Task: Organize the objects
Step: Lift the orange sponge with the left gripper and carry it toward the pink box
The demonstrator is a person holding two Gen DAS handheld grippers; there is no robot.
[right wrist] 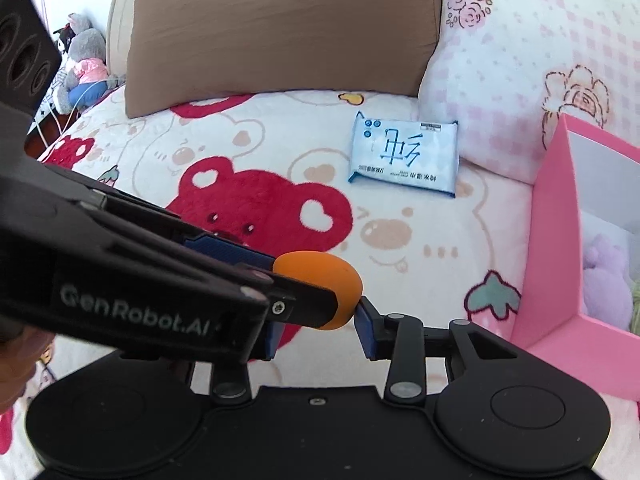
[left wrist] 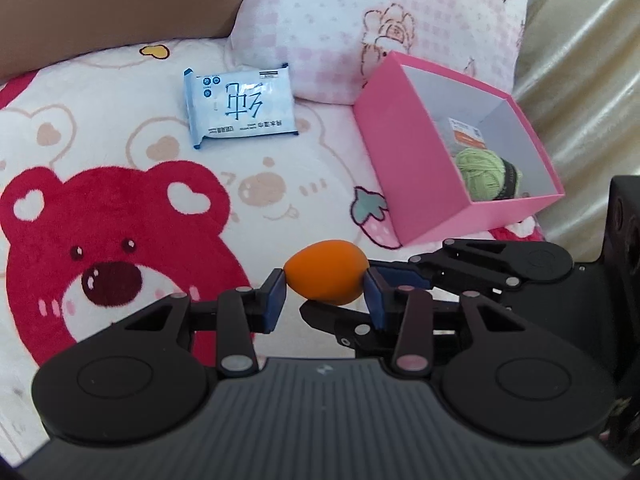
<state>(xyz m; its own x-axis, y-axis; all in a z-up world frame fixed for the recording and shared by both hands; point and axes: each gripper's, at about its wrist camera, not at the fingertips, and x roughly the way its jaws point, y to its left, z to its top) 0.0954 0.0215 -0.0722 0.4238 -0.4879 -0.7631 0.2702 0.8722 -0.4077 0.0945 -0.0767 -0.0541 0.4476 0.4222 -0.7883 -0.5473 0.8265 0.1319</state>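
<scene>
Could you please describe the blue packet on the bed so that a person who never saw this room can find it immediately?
Start at the bear-print blanket covering the bed, then look toward the pink checked pillow at its far side. The blue packet lies flat on the blanket just before that pillow, left of the open pink box. It is the only flat, shiny blue item, printed with large dark characters.

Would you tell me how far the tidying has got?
Done: green yarn and a packet lie in the pink box. In hand: the left gripper clamps the orange egg, right gripper close beside. Left: the egg and the blue wipes pack, lying on the blanket, go in.
</scene>
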